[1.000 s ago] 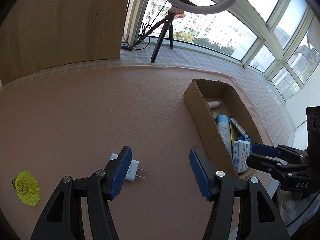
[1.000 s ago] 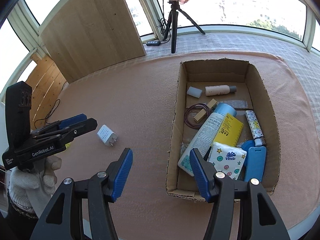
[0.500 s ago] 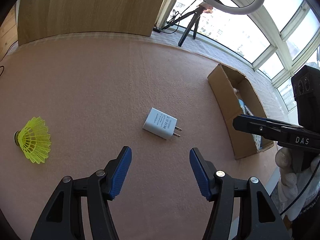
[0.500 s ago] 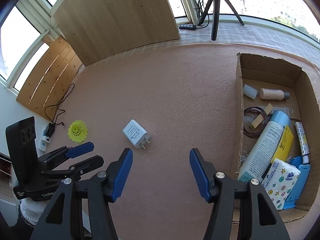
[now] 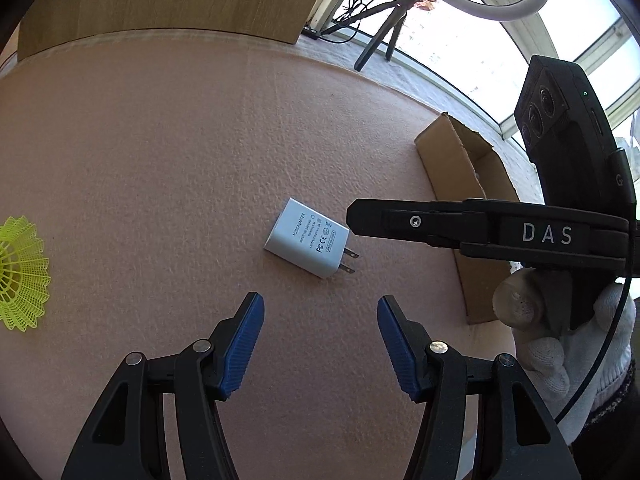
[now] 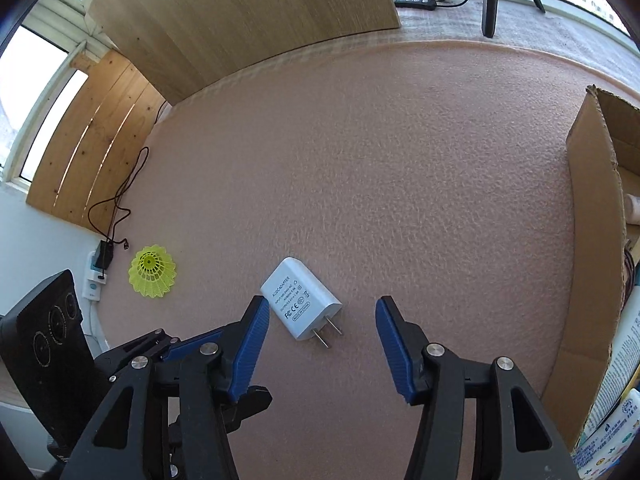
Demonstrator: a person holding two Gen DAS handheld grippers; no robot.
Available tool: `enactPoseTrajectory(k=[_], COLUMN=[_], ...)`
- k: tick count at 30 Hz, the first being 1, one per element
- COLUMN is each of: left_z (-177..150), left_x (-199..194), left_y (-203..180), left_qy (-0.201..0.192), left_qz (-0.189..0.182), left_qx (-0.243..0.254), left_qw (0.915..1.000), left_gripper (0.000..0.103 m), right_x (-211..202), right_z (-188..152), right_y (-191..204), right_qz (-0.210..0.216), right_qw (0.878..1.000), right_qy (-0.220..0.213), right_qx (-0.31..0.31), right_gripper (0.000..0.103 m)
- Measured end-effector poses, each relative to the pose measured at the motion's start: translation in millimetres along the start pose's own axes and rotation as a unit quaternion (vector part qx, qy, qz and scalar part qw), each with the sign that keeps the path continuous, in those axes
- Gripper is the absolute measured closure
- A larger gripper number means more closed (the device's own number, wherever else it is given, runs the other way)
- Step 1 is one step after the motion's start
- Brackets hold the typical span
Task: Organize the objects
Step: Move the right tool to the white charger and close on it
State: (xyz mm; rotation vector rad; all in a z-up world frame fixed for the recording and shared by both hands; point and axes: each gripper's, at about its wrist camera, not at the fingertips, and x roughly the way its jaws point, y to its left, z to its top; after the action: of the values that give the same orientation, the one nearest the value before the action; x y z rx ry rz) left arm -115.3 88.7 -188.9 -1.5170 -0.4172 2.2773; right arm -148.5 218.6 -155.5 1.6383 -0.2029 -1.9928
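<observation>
A white plug adapter (image 5: 306,243) lies flat on the pink mat, prongs pointing toward the box; it also shows in the right wrist view (image 6: 301,304). My right gripper (image 6: 319,344) is open and empty, low over the adapter, which lies just ahead between its fingertips. My left gripper (image 5: 320,344) is open and empty, a little short of the adapter. The right gripper's finger (image 5: 400,222) reaches in from the right beside the adapter. A yellow shuttlecock (image 5: 20,276) lies at the mat's left edge and also shows in the right wrist view (image 6: 152,271).
A cardboard box (image 6: 596,248) with several items stands on the mat's right side; it also shows in the left wrist view (image 5: 460,176). A wooden panel (image 6: 240,12) and a tripod (image 5: 380,40) stand at the back. A cable (image 6: 116,200) hangs off the left edge.
Both grippers have moved closer to the adapter. The right gripper has swung left, away from the box, and now has the adapter between its open fingers.
</observation>
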Motion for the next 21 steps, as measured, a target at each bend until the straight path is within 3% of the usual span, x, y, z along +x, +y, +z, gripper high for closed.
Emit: enactPoseTrajectory(k=[3,14,18,21], left_z=[3.5,10.3,13.8,16.8], left_x=[5.4,18.7,18.6,20.6], left_y=[0.4,5.5,12.2,14.4], left_qy=[0.003,0.012,0.011,0.011], left_qz=[-0.003,-0.006,-0.003,0.002], left_qx=[0.0,-0.001,-0.004,-0.002], left_qw=[1.0,0.9999,0.9999,0.9999], left_gripper=[0.044,0.047,0.047,0.047], right_x=[10.2,26.3,30.3,32.3], right_z=[6.0,2.3,-2.1,0.1], right_y=[-1.7,1.2,4.4,7.9], right_qz=[0.014,0.025,0.047,0.031], right_qw=[1.0,0.999,0.997,0.998], right_qy=[0.013,0.04,0.058,0.054], right_qx=[0.011,0.012,0.009,-0.001], right_gripper=[0.068,0.073,0.074,0.074])
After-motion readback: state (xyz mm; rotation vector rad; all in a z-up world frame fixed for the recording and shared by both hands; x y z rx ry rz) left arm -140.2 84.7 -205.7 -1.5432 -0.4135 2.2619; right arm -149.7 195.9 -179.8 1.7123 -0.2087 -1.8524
